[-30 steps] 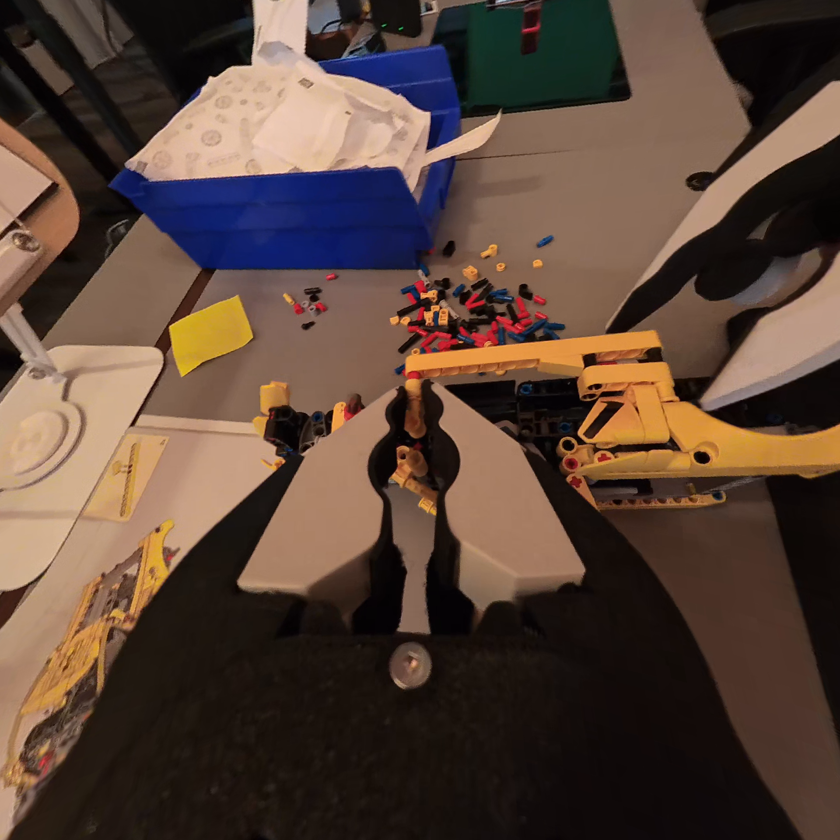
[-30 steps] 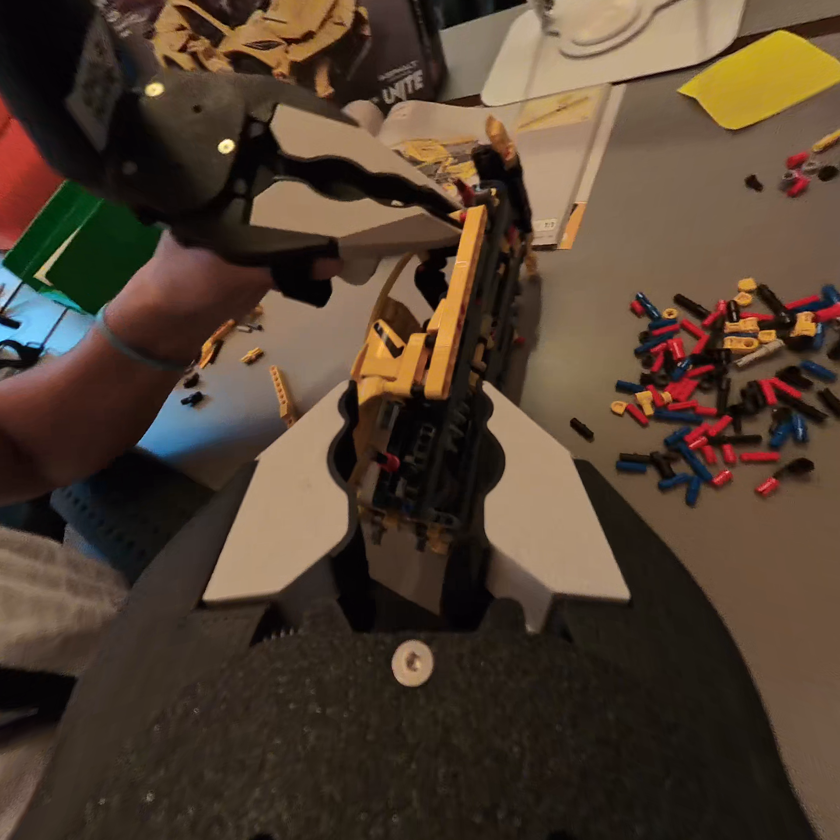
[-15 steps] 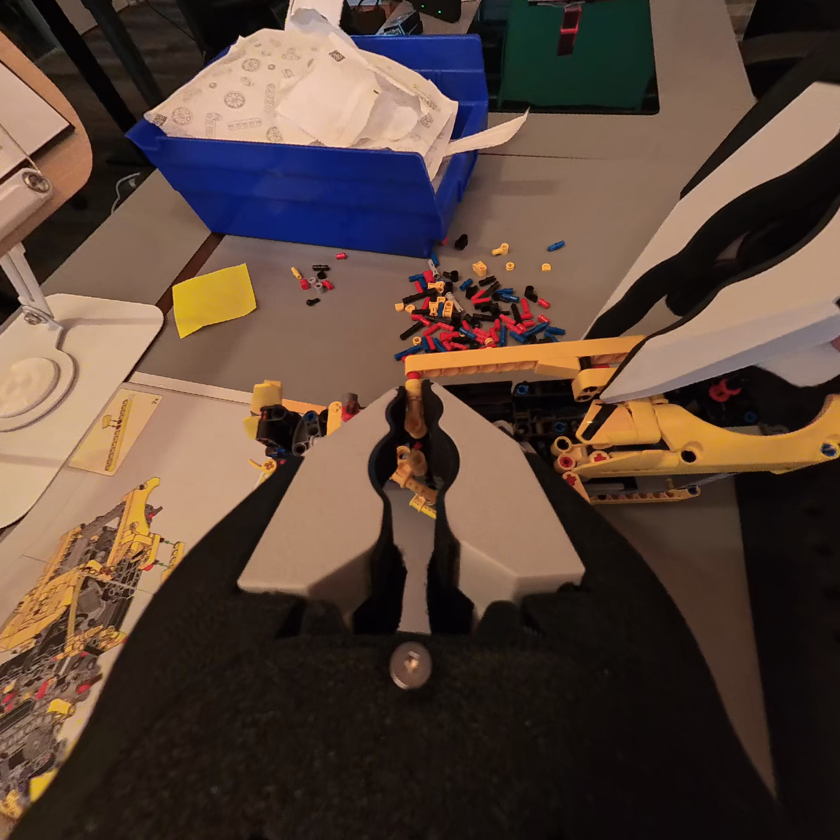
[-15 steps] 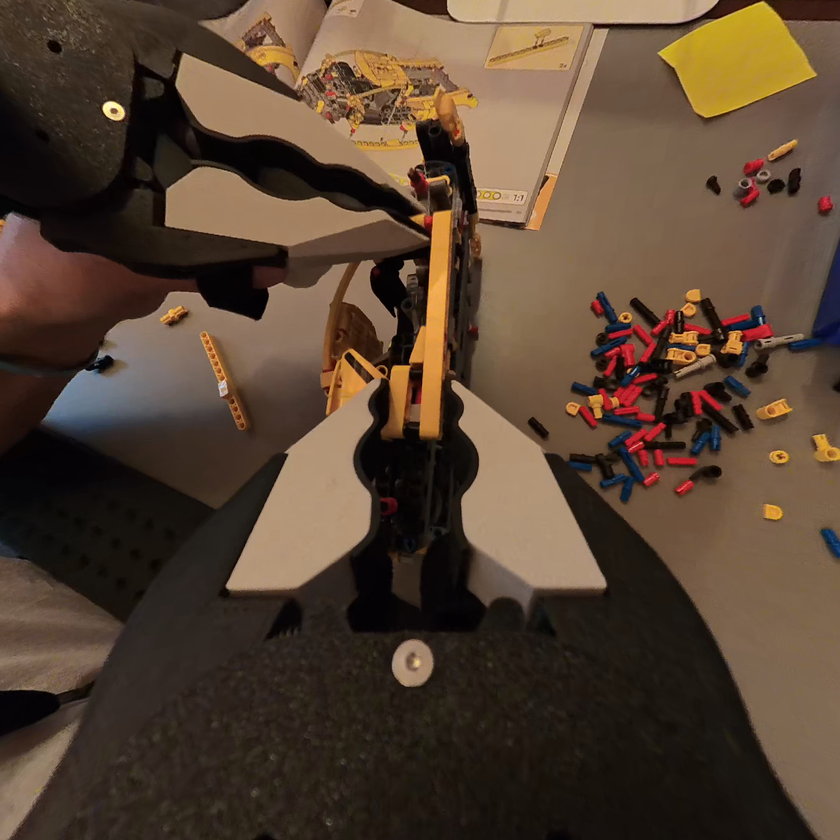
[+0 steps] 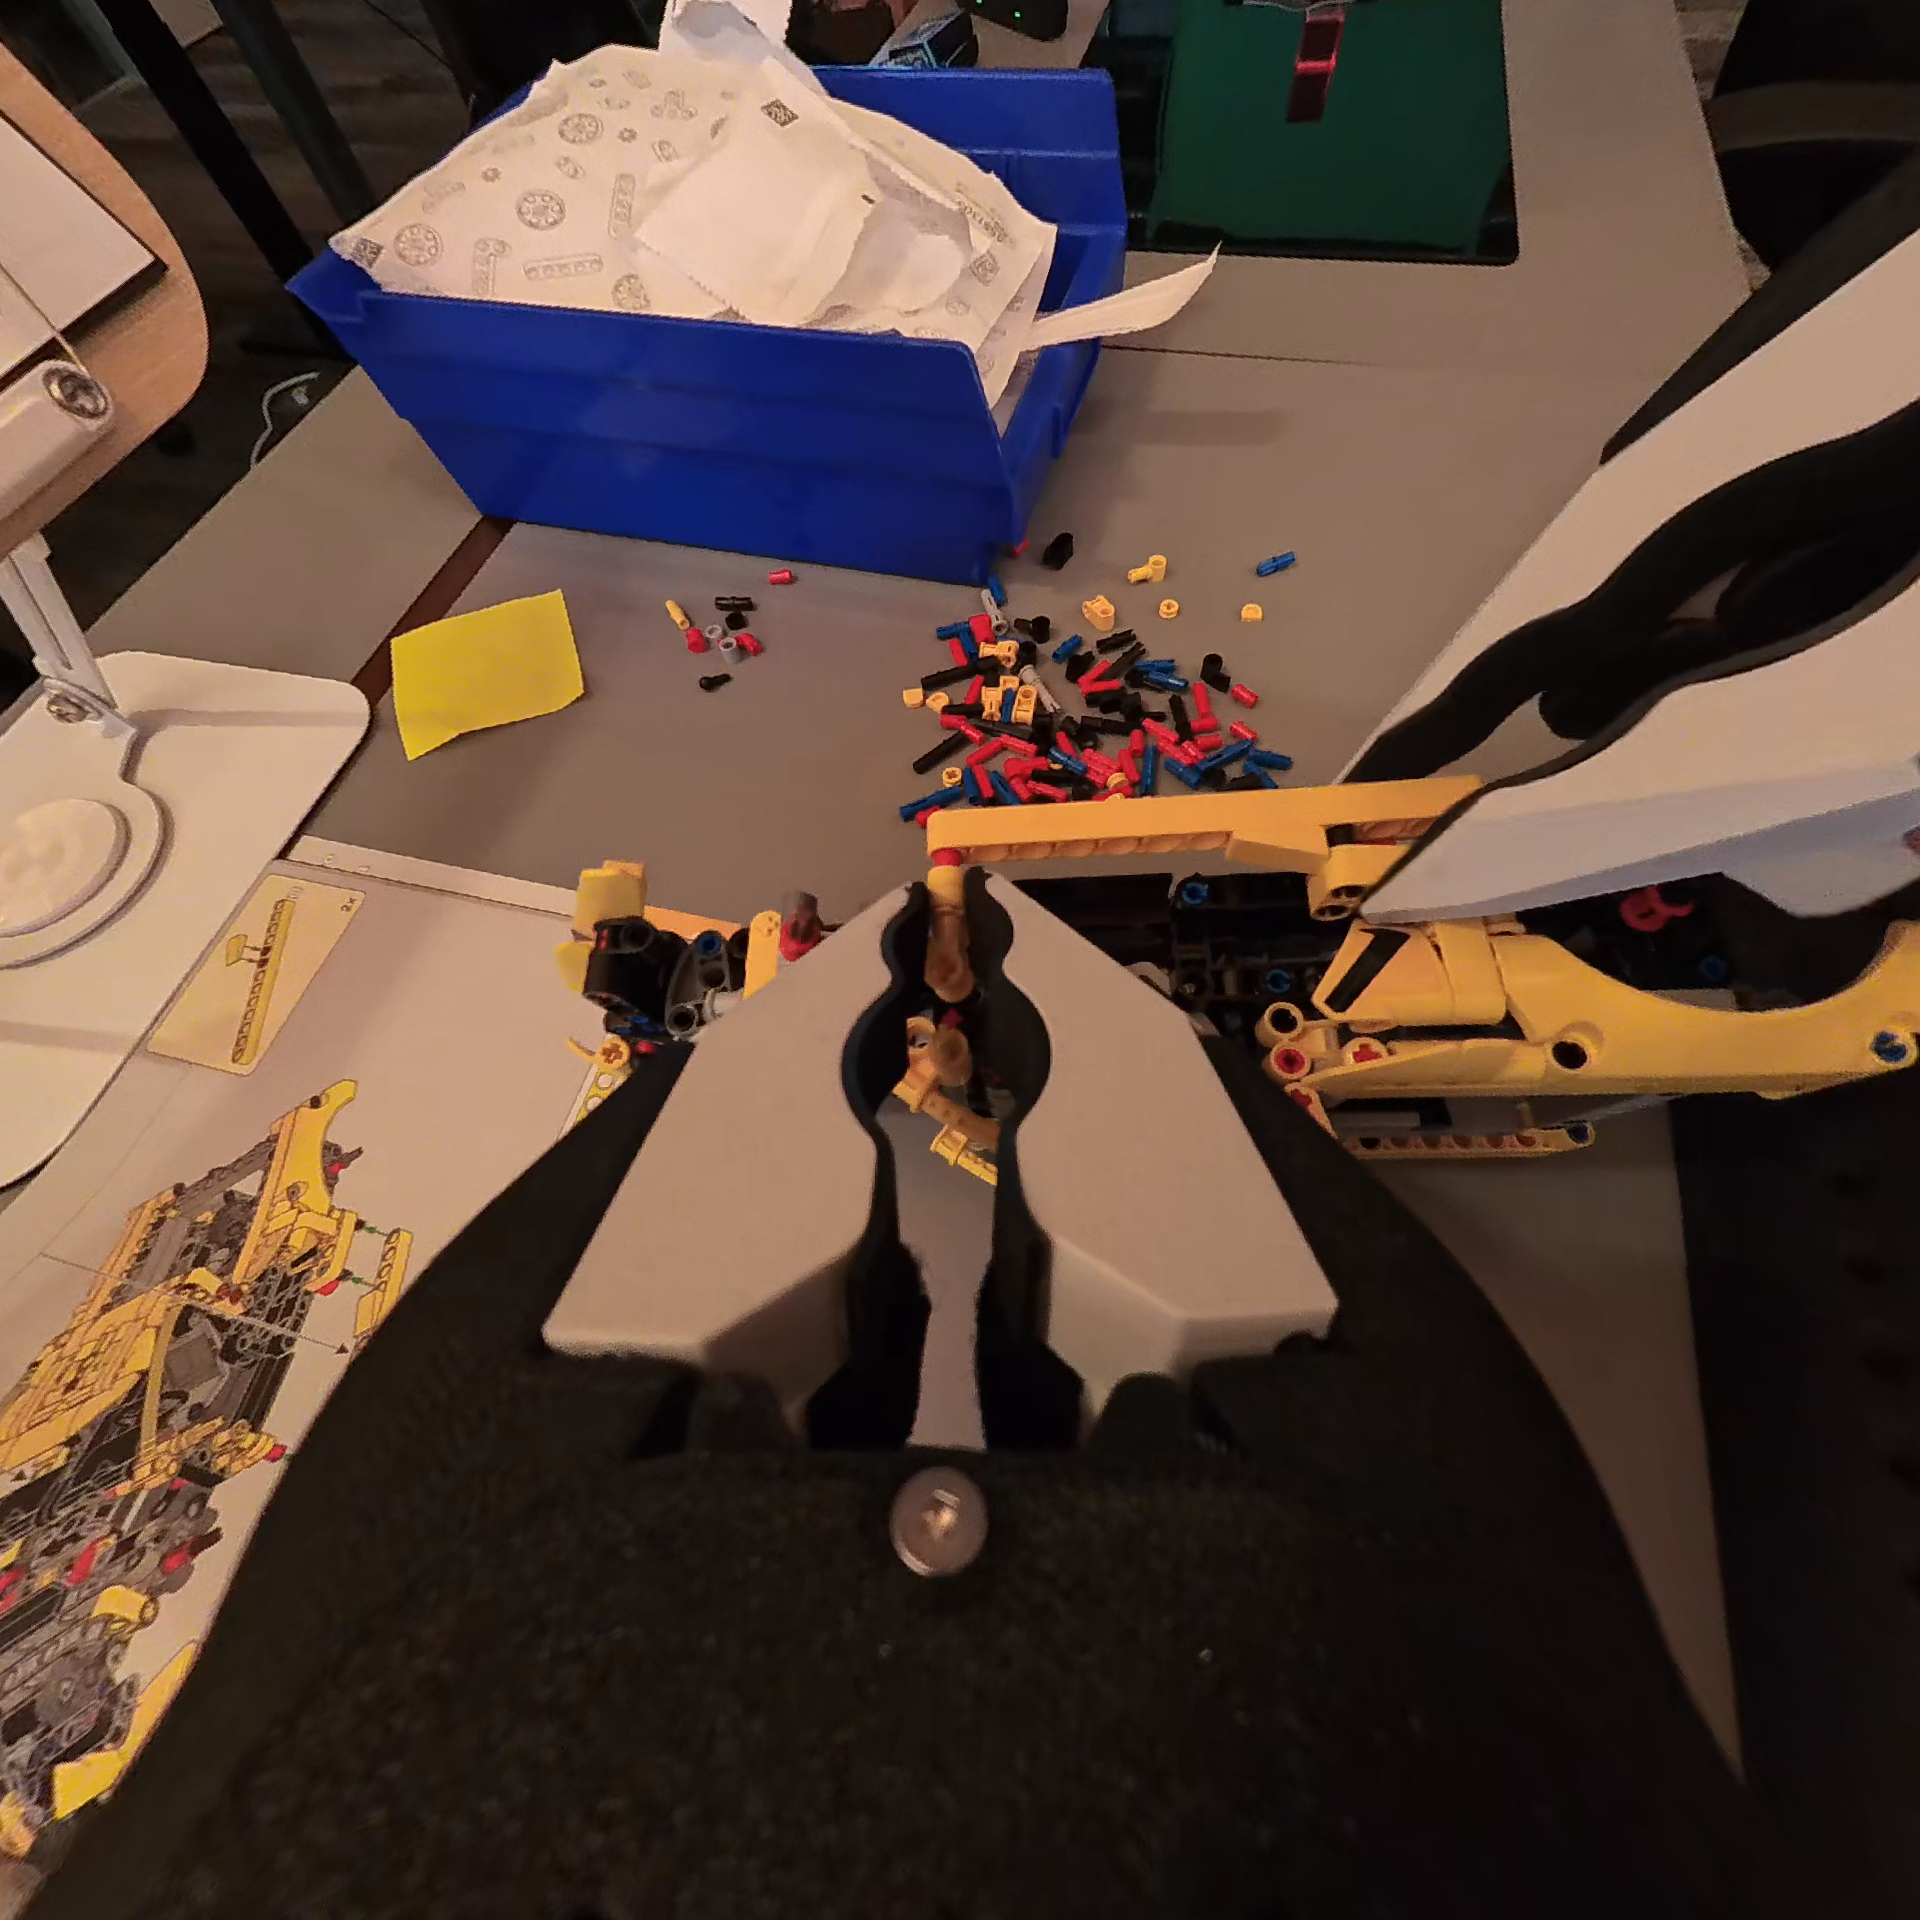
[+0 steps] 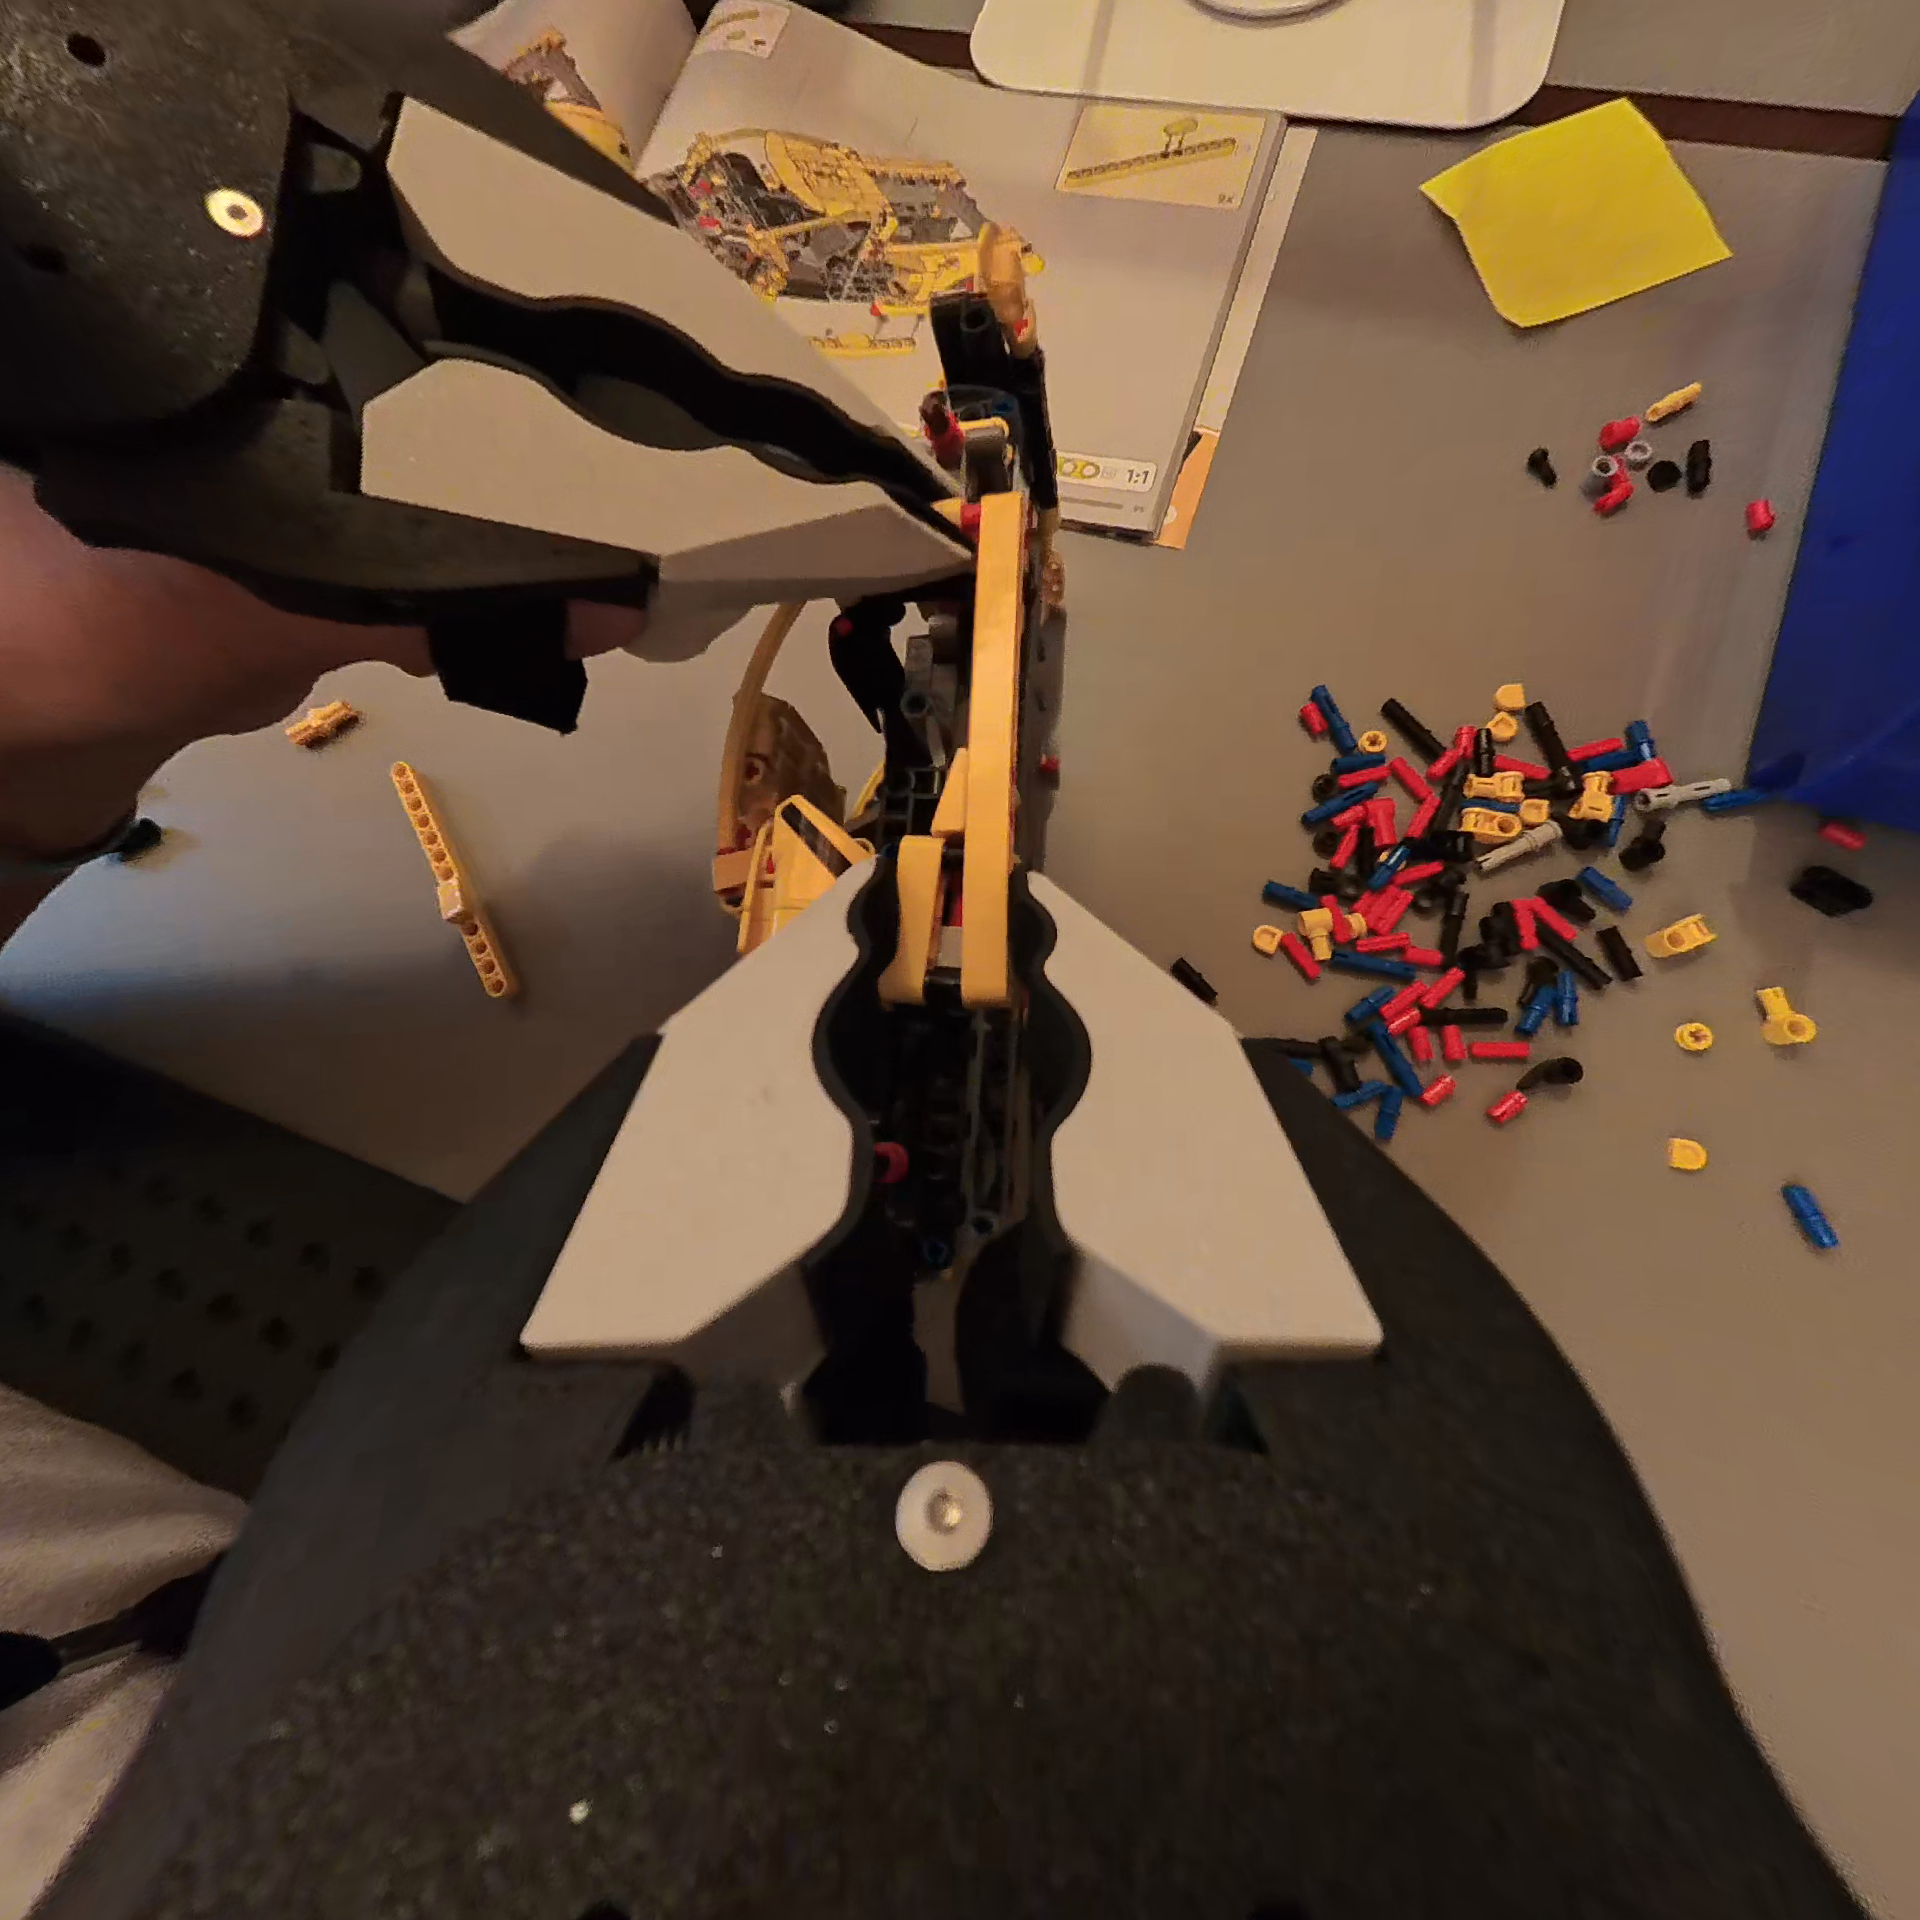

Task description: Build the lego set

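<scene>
Model (image 6: 987, 727) (one), two grippers clamped.

Place: a hobby or lab workbench.
Surface: grey table (image 5: 727, 790).
Storage: blue bin (image 5: 727, 436) of torn paper bags, far left.
Parts: loose pins (image 6: 1475, 894).
Guide: open instruction booklet (image 5: 208, 1247), near left.
</scene>
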Tool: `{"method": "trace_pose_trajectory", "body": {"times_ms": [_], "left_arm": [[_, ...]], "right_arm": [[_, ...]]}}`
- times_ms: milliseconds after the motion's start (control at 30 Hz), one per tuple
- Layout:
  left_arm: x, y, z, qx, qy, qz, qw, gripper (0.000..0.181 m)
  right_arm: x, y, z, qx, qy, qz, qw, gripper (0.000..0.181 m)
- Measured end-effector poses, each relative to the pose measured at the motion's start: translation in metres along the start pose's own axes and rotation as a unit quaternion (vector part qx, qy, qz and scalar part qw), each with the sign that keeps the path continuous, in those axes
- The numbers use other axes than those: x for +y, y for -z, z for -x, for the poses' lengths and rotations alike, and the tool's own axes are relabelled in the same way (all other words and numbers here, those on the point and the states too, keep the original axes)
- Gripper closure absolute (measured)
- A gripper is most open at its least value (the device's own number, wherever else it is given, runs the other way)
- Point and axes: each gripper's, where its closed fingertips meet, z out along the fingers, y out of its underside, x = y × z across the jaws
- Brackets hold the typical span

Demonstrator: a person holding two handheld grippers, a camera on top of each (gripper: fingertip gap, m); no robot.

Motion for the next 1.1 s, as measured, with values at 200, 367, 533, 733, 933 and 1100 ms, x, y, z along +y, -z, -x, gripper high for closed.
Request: {"method": "trace_pose_trajectory", "body": {"times_ms": [200,367,533,733,933,1100], "left_arm": [[0.0,0.0,-0.002,-0.003,-0.011,0.002,1.0,0.174],[0.0,0.0,-0.002,0.0,-0.01,0.003,1.0,0.175],[0.0,0.001,-0.002,-0.002,-0.01,0.005,1.0,0.174],[0.0,0.001,-0.003,-0.004,-0.009,0.004,1.0,0.174],[0.0,0.001,-0.003,-0.007,-0.013,0.004,1.0,0.175],[0.0,0.001,-0.003,-0.01,-0.015,0.004,1.0,0.175]], "right_arm": [[-0.003,0.025,0.011,-0.018,0.035,-0.051,0.998,0.15],[0.012,0.018,0.002,-0.021,0.052,-0.03,0.998,0.152],[0.011,0.018,0.004,-0.034,0.049,-0.033,0.998,0.156],[0.01,0.017,0.007,-0.076,-0.004,-0.035,0.997,0.151],[0.009,0.015,0.004,-0.045,0.023,-0.027,0.998,0.158],[0.01,0.015,0.004,-0.018,0.059,-0.028,0.998,0.159]]}}
